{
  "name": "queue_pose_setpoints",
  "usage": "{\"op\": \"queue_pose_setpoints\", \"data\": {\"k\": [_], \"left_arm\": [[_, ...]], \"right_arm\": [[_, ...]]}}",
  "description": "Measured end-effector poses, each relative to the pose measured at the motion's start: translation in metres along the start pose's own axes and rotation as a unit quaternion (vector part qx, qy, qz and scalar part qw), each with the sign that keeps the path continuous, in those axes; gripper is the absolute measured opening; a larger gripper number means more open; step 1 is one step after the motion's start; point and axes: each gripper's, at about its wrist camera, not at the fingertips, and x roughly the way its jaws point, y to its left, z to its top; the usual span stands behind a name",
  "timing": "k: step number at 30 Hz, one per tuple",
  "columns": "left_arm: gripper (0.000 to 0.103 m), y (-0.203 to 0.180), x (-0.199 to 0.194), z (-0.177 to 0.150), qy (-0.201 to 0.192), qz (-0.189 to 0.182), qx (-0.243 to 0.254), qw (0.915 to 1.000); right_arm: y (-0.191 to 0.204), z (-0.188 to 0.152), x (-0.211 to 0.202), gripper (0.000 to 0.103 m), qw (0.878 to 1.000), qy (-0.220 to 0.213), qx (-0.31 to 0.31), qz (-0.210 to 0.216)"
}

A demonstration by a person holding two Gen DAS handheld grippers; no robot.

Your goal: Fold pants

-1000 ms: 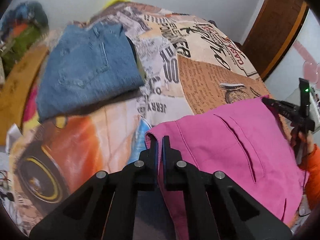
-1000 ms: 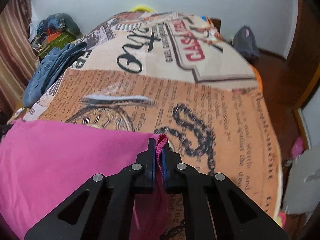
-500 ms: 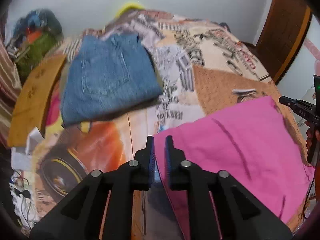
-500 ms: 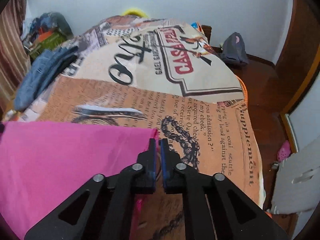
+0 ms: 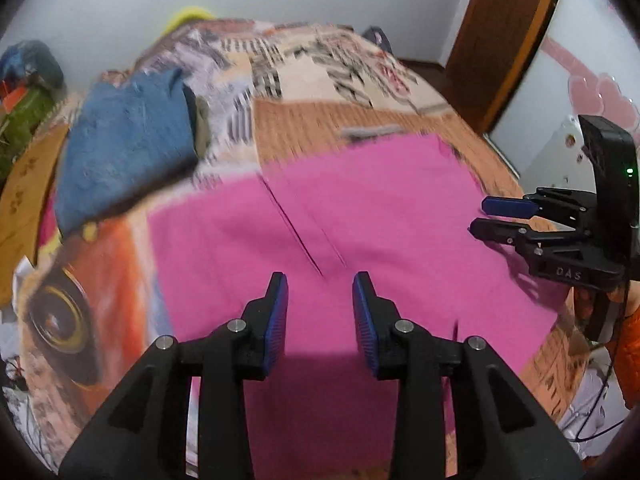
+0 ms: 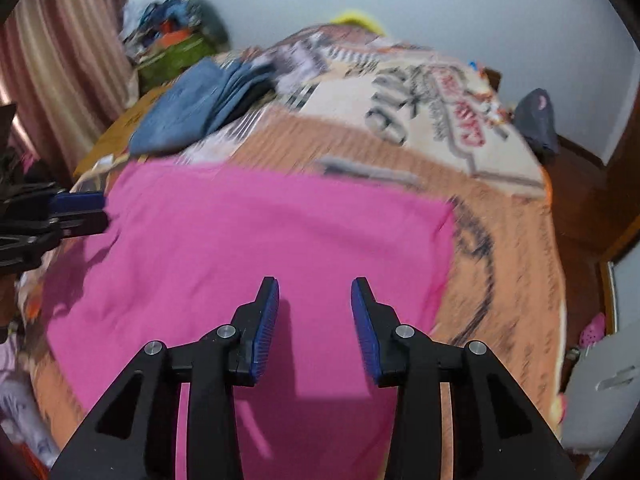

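Note:
The pink pants (image 5: 328, 216) lie flat and folded on the printed bedspread (image 5: 328, 80); they also show in the right wrist view (image 6: 256, 248). My left gripper (image 5: 320, 280) is open and empty above the near part of the pants. My right gripper (image 6: 314, 284) is open and empty above the pants too. The right gripper also shows at the right edge of the left wrist view (image 5: 480, 216), and the left gripper at the left edge of the right wrist view (image 6: 100, 210).
Folded blue jeans (image 5: 124, 148) lie at the bed's far left, also in the right wrist view (image 6: 192, 108). A clothes pile (image 6: 172, 44) sits by the curtain. A dark bag (image 6: 536, 120) lies on the floor. A wooden door (image 5: 504, 40) stands at right.
Both grippers opened and let go of the pink pants, which now lie flat on the bed. Both grippers have pulled back and up.

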Motion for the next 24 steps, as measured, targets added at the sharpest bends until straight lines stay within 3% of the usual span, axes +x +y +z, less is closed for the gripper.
{"op": "queue_pose_setpoints", "data": {"k": [3,8,9,11,14,19,24], "left_arm": [[0.039,-0.005,-0.006,-0.017,-0.020,0.022,0.002,0.9996],[0.041,0.008,-0.033,-0.031,-0.022,-0.001,-0.033,0.9992],[0.044,0.014,-0.040,-0.035,-0.024,0.001,-0.046,0.9986],[0.058,0.025,-0.052,-0.041,-0.033,0.003,-0.071,0.9969],[0.067,0.041,-0.066,-0.053,-0.045,0.010,-0.109,0.9929],[0.067,0.058,-0.071,-0.071,-0.033,-0.015,-0.158,0.9867],[0.067,0.060,-0.062,-0.091,-0.006,-0.074,-0.195,0.9779]], "right_arm": [[0.003,-0.019,-0.001,0.034,1.000,0.001,0.012,0.002],[0.000,-0.038,-0.021,0.034,0.999,0.004,0.036,0.011],[0.002,-0.040,-0.026,0.034,0.999,0.003,0.034,0.005],[0.005,-0.041,-0.036,0.034,1.000,-0.003,0.030,-0.007],[0.012,-0.040,-0.053,0.034,0.999,-0.027,0.029,-0.008],[0.035,-0.033,-0.071,0.039,0.997,-0.070,0.017,-0.007],[0.057,-0.028,-0.066,0.042,0.997,-0.083,0.005,0.003]]}}
